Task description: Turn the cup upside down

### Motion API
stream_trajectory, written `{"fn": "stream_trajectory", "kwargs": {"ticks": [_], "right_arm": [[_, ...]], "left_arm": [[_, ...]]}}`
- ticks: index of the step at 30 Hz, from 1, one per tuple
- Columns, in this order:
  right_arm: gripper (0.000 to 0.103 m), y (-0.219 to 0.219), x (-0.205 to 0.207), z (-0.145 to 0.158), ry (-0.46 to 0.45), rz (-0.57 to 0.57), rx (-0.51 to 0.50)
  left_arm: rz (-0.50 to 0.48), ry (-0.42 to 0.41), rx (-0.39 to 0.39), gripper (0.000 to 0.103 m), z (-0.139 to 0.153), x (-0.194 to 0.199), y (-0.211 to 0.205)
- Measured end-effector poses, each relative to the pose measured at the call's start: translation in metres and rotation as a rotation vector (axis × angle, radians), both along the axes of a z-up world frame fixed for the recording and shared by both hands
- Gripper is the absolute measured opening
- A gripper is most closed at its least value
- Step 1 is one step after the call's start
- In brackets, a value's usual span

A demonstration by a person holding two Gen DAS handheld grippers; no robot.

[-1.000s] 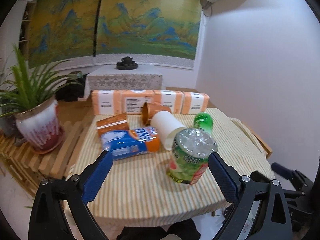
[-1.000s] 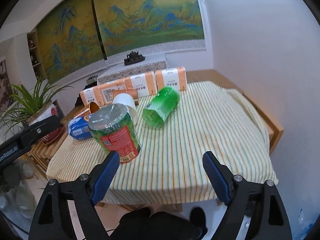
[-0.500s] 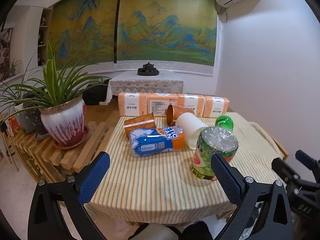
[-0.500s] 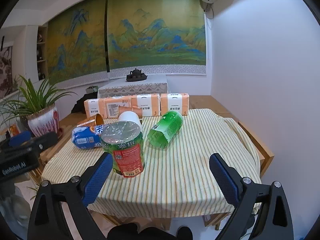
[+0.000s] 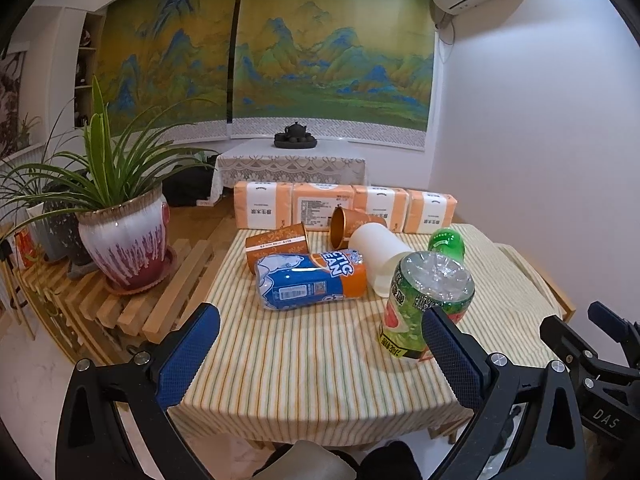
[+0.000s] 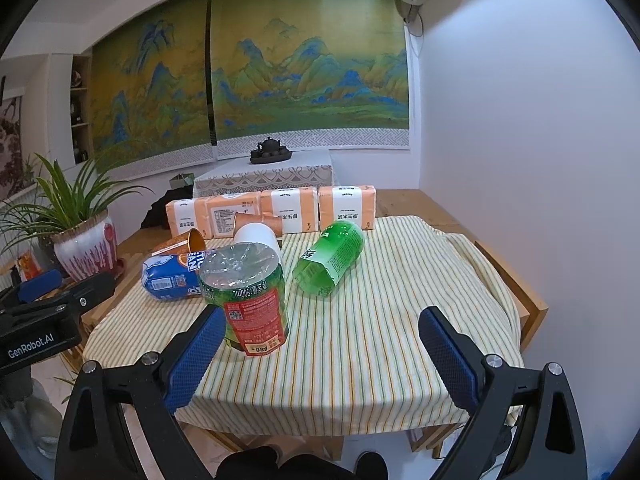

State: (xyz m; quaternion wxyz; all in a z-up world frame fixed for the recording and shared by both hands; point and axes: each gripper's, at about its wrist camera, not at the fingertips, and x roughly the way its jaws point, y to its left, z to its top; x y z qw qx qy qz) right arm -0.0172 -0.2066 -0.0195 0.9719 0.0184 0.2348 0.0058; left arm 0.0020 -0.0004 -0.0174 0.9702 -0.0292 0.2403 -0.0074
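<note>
A green and red cup cut from a drink bottle (image 5: 424, 304) stands upside down near the table's front edge, its clear ribbed base on top; it also shows in the right wrist view (image 6: 250, 298). A white cup (image 5: 380, 256) lies on its side behind it. Two orange cups (image 5: 276, 246) (image 5: 352, 222) lie on their sides further back. My left gripper (image 5: 320, 354) is open and empty, held back from the table's front edge. My right gripper (image 6: 320, 356) is open and empty, to the right of the upside-down cup.
A blue and orange bottle cup (image 5: 310, 280) and a green bottle cup (image 6: 330, 258) lie on the striped tablecloth (image 6: 380, 320). Orange tissue packs (image 5: 344, 210) line the far edge. A potted plant (image 5: 124, 236) stands on a slatted bench to the left.
Both grippers have drawn back and away from the table, open throughout. The green and red cup stays upside down where it stood.
</note>
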Motion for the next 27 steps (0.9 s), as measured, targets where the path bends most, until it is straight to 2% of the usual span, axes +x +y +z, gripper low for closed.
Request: {"fn": "stream_trajectory", "kwargs": {"ticks": [27], "right_arm": [[0.095, -0.0014, 0.0001, 0.0005, 0.001, -0.003, 0.007]], "left_arm": [[-0.008, -0.008, 0.007, 0.102, 0.0036, -0.002, -0.0041]]}}
